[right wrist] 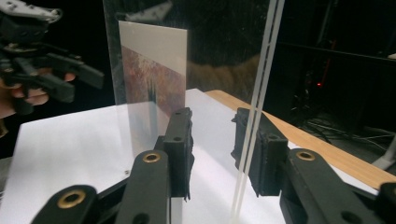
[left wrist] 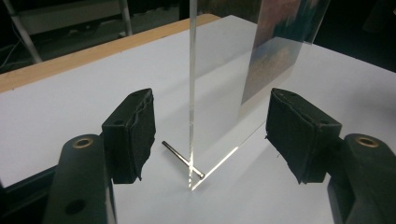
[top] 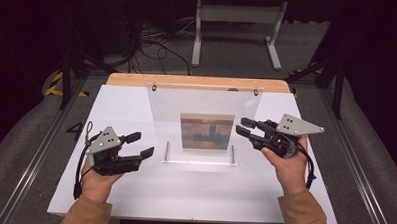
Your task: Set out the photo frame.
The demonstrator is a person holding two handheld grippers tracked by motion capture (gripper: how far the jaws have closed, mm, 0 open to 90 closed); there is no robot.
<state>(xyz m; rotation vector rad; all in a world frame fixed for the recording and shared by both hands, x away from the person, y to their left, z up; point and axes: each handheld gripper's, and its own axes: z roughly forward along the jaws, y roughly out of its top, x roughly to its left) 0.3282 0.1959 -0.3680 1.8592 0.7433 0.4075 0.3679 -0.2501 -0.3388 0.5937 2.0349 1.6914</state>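
A clear acrylic picture frame (top: 202, 104) stands upright on the white table (top: 121, 109) and holds a reddish picture (top: 206, 132). My left gripper (top: 142, 144) is at the frame's lower left corner. In the left gripper view its jaws (left wrist: 210, 135) stand open on either side of the frame's edge (left wrist: 192, 93), with a gap at each pad. My right gripper (top: 241, 127) is at the frame's right edge. In the right gripper view the doubled edge (right wrist: 261, 84) runs between the open jaws (right wrist: 212, 140), close to the right pad, and the left pad stands apart from it.
Thin metal pins (left wrist: 182, 159) stick out at the frame's base as feet. A wooden strip (top: 197, 82) borders the table's far edge. Beyond it are cables and a white stand (top: 237, 28) on the floor. The left gripper (right wrist: 51, 70) is seen through the frame.
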